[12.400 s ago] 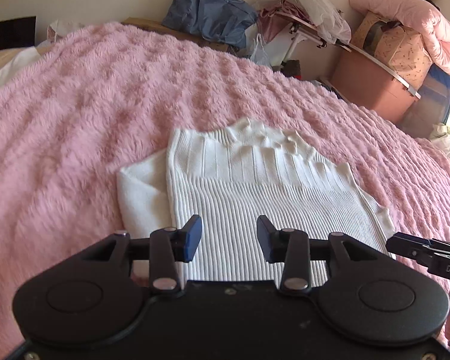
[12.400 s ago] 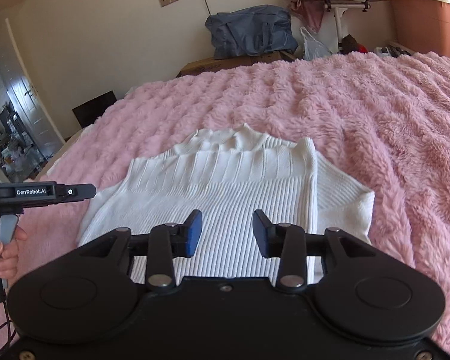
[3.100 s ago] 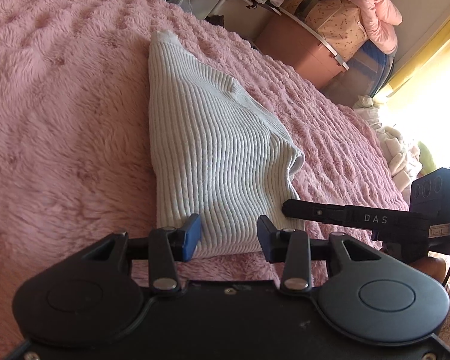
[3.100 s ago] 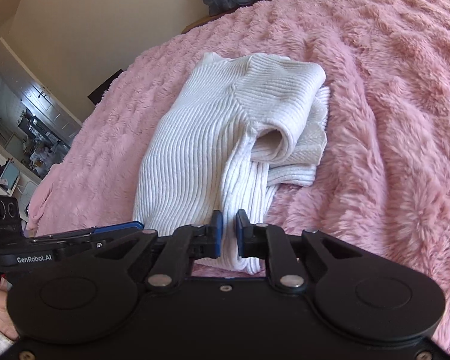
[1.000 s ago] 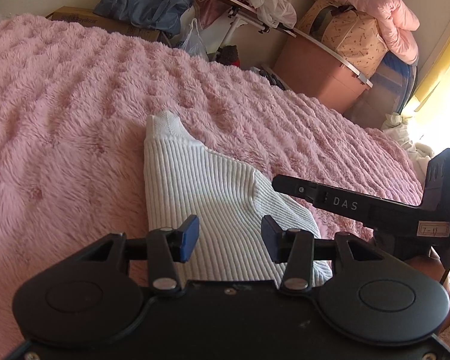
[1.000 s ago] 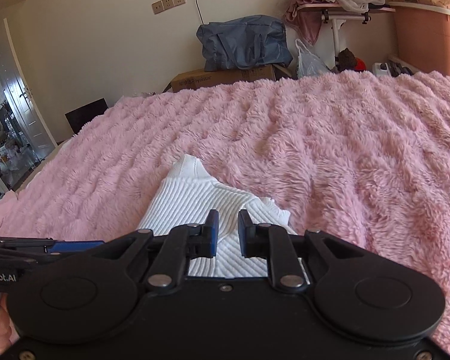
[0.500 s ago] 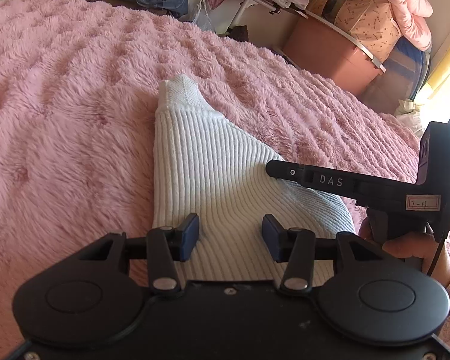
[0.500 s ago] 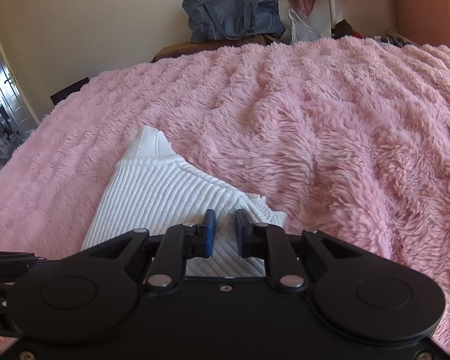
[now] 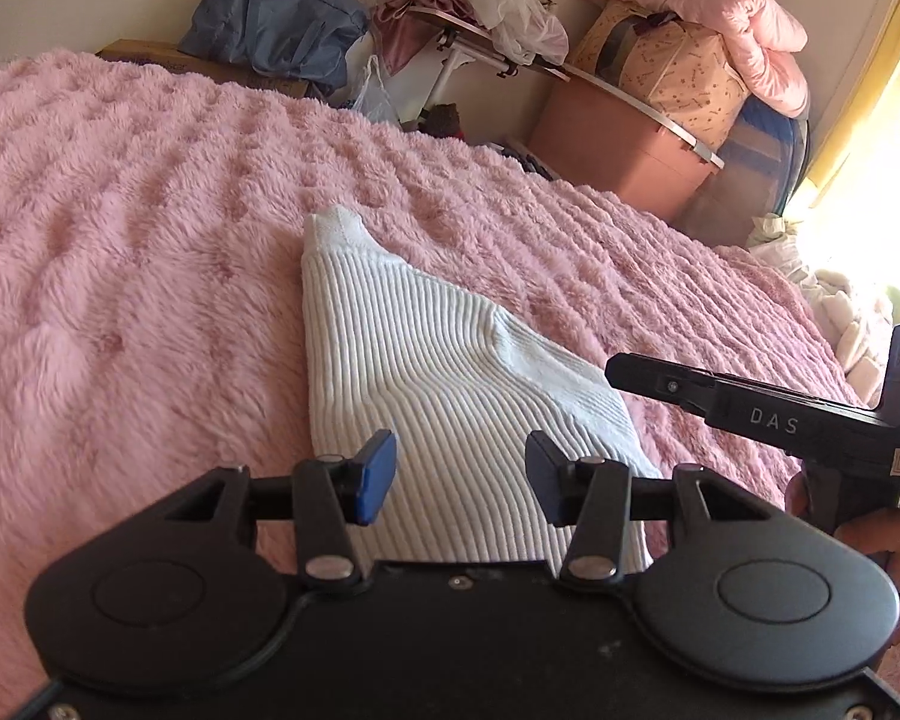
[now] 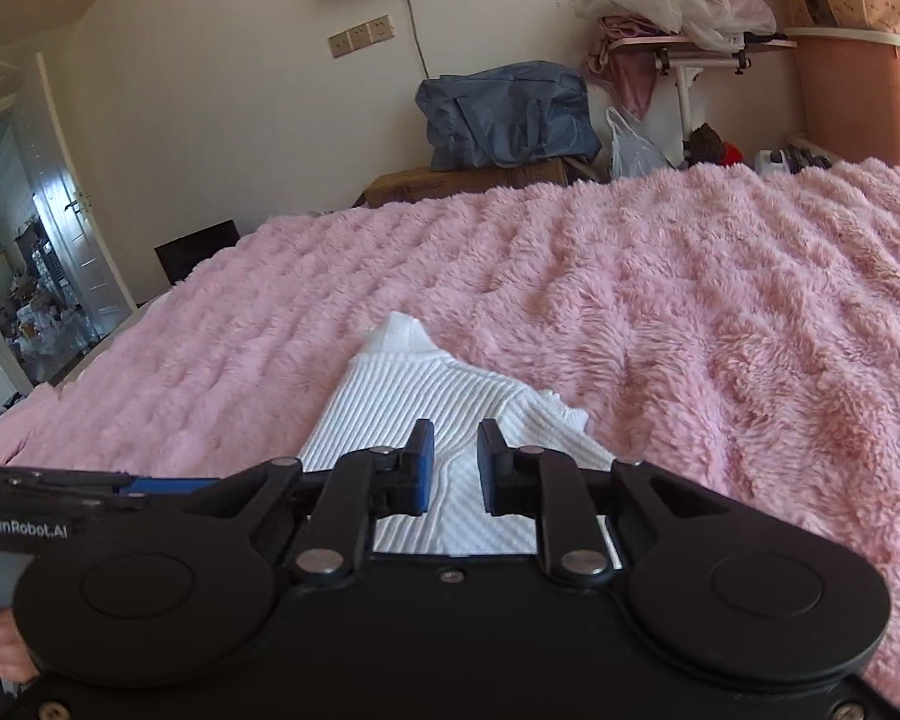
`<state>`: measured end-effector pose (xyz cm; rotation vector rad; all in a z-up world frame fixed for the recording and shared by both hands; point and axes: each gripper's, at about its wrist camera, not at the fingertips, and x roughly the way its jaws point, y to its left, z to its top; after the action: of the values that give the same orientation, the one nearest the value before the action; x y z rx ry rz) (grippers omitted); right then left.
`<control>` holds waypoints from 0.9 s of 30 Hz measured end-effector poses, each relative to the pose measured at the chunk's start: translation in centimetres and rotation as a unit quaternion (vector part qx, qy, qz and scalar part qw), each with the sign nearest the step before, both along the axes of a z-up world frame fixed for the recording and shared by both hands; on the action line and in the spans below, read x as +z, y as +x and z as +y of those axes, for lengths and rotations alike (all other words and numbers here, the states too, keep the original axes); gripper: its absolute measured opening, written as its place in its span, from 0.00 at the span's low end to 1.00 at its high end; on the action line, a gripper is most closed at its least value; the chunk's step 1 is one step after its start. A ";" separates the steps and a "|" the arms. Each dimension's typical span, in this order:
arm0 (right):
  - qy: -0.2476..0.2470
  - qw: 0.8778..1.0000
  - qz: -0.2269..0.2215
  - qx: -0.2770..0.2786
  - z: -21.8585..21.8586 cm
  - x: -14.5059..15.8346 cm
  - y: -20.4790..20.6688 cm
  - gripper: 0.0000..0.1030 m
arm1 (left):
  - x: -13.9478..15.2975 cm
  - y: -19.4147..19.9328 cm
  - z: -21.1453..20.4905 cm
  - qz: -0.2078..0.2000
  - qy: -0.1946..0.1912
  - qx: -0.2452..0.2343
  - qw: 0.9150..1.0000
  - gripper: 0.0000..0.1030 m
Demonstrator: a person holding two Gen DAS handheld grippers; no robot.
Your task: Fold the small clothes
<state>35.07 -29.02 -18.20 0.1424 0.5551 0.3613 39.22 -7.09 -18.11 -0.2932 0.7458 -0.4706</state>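
While our left gripper hovers with fingers spread, the white ribbed sweater lies just beyond them on the pink bed. Our right gripper hangs narrowly parted, gripping nothing, over the folded, wedge-shaped knit.

Folded sweater on blanket; storage bin behind, right.

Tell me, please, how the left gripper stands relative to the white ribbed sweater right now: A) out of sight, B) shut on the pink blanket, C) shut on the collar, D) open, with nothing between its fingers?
D: the left gripper has its blue-padded fingers spread wide above the white ribbed sweater, pinching nothing.
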 end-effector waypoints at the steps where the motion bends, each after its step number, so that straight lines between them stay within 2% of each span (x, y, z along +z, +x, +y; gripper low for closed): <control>1: -0.002 1.000 0.003 0.002 0.0 -0.2 -0.8 0.15 | -0.2 -0.7 -0.1 0.003 -0.001 -0.005 1.000 0.49; 6: -0.026 0.999 0.025 0.017 0.4 -2.1 -2.9 0.15 | -1.4 -3.0 -1.1 0.019 0.006 -0.010 1.000 0.49; 11: -0.029 0.999 0.038 -0.001 0.1 -3.9 -3.4 0.15 | -3.3 -3.4 -1.8 0.041 0.018 -0.013 0.999 0.49; 16: -0.004 0.999 0.047 -0.019 -0.7 -5.0 -3.5 0.15 | -5.1 -3.0 -1.8 0.061 0.014 -0.008 0.998 0.50; 21: 0.009 0.998 0.049 -0.027 -1.2 -5.6 -3.9 0.15 | -4.7 -3.4 -2.3 0.058 0.026 -0.015 0.998 0.50; 23: 0.030 0.998 0.053 -0.028 -1.7 -5.1 -3.9 0.15 | -3.7 -3.3 -1.8 0.053 0.013 -0.022 0.998 0.50; 24: 0.062 0.997 0.049 -0.024 -2.5 -4.5 -4.1 0.16 | -3.0 -3.1 -0.9 0.051 -0.004 -0.020 0.999 0.50; 26: 0.137 0.989 0.052 -0.018 -4.6 -3.8 -4.3 0.30 | -2.1 -2.5 0.8 0.057 -0.033 -0.006 0.998 0.50; 27: 0.181 0.981 0.063 -0.015 -6.1 -3.7 -4.2 0.33 | -1.9 -2.1 1.7 0.061 -0.046 -0.002 0.997 0.50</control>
<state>30.88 -35.07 -21.92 0.5274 0.6081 0.4247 37.16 -5.36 -19.98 -0.4102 0.8452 -0.4944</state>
